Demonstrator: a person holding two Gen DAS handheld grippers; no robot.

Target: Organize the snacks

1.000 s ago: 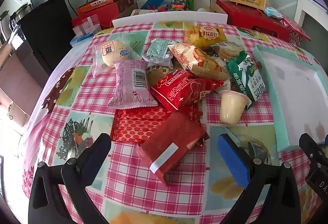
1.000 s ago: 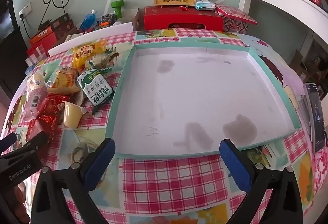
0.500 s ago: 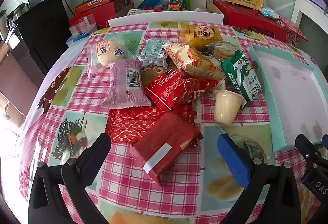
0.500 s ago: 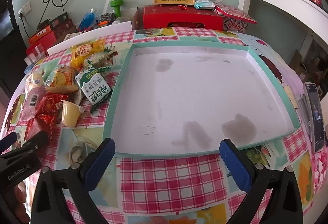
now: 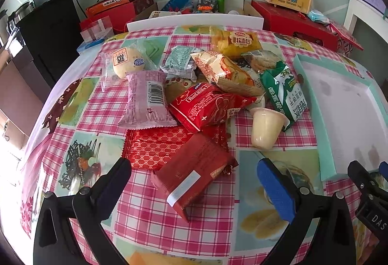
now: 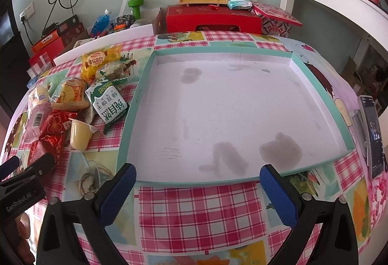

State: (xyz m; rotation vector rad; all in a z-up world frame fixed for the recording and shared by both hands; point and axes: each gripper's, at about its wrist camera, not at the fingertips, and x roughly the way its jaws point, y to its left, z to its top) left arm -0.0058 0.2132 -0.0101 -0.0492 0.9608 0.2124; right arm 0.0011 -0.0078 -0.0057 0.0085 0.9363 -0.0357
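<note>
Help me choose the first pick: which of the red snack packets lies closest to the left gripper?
The dark red packet with the white label strip. It lies between the open fingers of the left gripper, nearer than the patterned foil packet and the flower-printed red bag.

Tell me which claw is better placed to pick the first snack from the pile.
Left. The left claw is open directly over the dark red packet at the pile's near edge. The right claw faces only the empty tray.
</note>
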